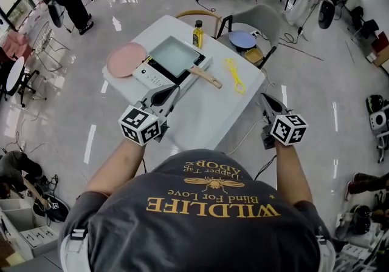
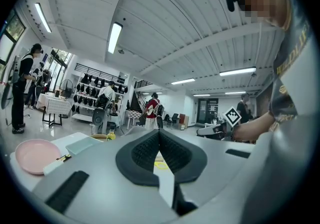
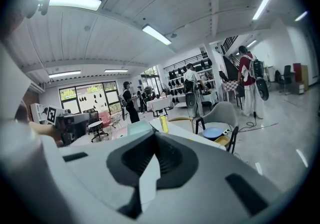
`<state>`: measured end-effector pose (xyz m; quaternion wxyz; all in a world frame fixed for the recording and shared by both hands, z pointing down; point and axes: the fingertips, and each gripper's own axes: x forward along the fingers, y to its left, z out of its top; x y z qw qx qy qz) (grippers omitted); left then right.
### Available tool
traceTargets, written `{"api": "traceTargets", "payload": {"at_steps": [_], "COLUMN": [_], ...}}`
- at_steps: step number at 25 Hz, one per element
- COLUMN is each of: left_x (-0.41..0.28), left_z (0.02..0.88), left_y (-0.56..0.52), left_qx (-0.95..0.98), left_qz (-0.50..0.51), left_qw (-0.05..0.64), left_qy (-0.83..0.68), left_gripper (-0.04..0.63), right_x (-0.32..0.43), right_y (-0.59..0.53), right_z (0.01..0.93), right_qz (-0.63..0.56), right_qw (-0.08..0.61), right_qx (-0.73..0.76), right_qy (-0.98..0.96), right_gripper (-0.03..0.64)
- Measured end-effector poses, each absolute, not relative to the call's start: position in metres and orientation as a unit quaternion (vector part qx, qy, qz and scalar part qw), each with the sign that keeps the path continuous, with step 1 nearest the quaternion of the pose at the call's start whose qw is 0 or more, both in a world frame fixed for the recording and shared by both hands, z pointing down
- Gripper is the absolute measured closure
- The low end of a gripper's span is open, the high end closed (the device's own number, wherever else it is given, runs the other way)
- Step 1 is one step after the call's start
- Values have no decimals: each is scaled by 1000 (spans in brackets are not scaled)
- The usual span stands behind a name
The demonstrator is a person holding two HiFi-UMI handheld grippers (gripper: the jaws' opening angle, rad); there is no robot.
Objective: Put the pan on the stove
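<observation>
One round pink plate [image 1: 126, 58] lies at the left end of the white surface [image 1: 200, 113], and the left gripper view shows it too. Just beside it, one square pale-green pan [image 1: 175, 57] sits on the single white stove [image 1: 144, 74]; only the head view shows its wooden handle. The left hand-held gripper [image 1: 176, 87] hovers near the stove, jaws together and empty. One yellow bottle [image 1: 198, 34] stands behind the pan. The right hand-held gripper [image 1: 263, 96], off the surface's right edge, is closed on nothing.
</observation>
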<state>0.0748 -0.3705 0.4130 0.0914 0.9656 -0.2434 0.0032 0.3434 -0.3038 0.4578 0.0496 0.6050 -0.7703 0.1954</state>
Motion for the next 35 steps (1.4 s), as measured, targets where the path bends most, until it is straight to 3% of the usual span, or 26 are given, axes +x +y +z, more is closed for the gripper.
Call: {"api": "traceTargets", "payload": {"at_steps": [35], "left_x": [70], "left_z": [422], "left_y": [-365], "left_qx": [964], "left_qz": [5], "left_qw": [101], "left_qy": [-245], "left_gripper": [598], "right_x": [332], "right_y": [-307], "right_z": [455], "right_qz": [169], "right_qw": [76], "right_qx": [590], "right_qy": [-786], "right_gripper": [618]}}
